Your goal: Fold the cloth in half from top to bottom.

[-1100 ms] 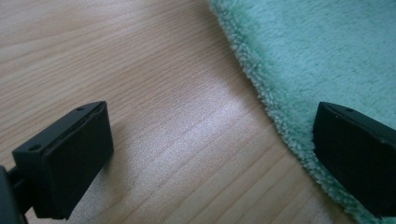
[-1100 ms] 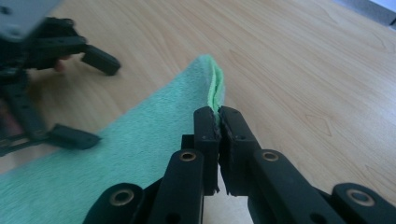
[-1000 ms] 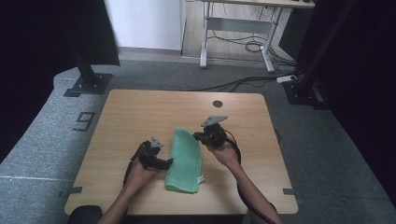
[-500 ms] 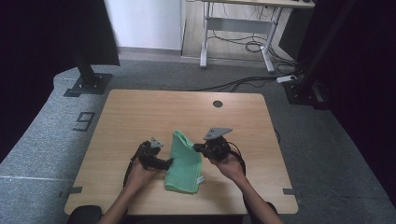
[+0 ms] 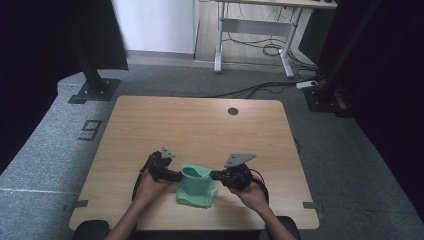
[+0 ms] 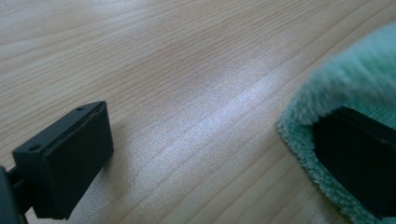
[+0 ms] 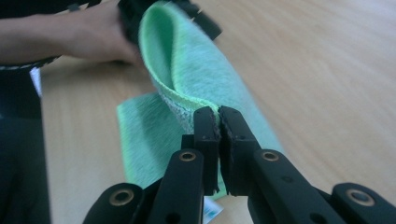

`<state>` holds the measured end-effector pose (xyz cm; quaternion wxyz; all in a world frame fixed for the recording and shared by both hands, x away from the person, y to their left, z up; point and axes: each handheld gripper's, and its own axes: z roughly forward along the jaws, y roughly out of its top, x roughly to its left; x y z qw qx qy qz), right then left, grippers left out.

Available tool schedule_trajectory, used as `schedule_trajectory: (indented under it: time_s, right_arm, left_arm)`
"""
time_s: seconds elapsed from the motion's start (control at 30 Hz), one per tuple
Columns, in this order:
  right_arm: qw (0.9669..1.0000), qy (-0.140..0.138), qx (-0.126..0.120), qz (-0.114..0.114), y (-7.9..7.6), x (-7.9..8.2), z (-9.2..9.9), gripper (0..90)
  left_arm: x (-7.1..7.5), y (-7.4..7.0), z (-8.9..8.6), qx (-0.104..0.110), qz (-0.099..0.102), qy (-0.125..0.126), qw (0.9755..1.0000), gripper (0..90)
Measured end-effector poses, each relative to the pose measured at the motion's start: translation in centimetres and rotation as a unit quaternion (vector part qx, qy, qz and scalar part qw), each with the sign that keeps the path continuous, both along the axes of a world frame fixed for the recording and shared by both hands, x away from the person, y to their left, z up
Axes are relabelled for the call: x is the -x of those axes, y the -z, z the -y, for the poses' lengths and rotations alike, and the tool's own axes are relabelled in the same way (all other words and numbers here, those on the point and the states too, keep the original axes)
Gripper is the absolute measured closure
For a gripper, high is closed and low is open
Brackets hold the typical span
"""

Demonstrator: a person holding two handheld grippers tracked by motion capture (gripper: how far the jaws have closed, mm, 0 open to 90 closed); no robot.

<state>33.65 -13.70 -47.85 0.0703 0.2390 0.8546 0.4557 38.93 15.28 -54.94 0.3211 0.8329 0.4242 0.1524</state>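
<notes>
Pinching cloth (image 7: 187, 70) edge, right hand-held gripper (image 7: 218, 122); hidden from overhead.

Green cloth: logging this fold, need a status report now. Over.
Right gripper shut on the green cloth edge, lifted into a loop. Left gripper open, one jaw under the cloth's other edge. Table around it bare.

1. The towel (image 5: 195, 185) is mint green and fluffy, brighter green in the right gripper view.
2. The table (image 5: 200, 125) is pale wood with a fine straight grain.
3. Both grippers, left gripper (image 5: 176, 175) and right gripper (image 5: 214, 175), are black.
4. The floor (image 5: 350, 165) is speckled grey carpet.
</notes>
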Motion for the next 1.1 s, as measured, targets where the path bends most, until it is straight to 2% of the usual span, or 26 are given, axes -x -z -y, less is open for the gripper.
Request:
schedule_trajectory:
  time_s: [0.2, 0.43, 0.6, 0.63, 0.87, 1.1]
  right_arm:
    - [0.9998, -0.015, 0.007, -0.01, 0.8, 1.2, -0.3, 85.3]
    - [0.9982, -0.035, 0.039, -0.03, 3.2, 2.4, -1.2, 84.9]
    - [0.9973, -0.038, 0.049, -0.039, 4.1, 2.6, -1.4, 84.7]
    - [0.9967, -0.04, 0.057, -0.041, 4.5, 2.6, -1.5, 84.6]
    - [0.9956, -0.044, 0.069, -0.045, 5.2, 2.8, -1.8, 84.2]
    - [0.9959, -0.043, 0.061, -0.052, 5.0, 2.7, -1.6, 80.4]
  left_arm:
    - [0.0, 0.0, 0.0, 0.001, 0.0, -0.003, 1.0, 0.0]
    - [0.0, 0.0, -0.1, 0.0, -0.001, 0.0, 1.0, 0.0]
    - [-0.2, -0.3, -0.3, -0.003, -0.012, 0.022, 0.9997, 0.0]
    - [-0.2, -0.6, -0.4, -0.007, -0.022, 0.033, 0.9992, 0.6]
    - [0.5, -2.1, -1.3, -0.02, -0.029, 0.061, 0.9975, 2.3]
    - [0.9, -2.6, -2.2, -0.026, -0.034, 0.066, 0.9969, 2.3]
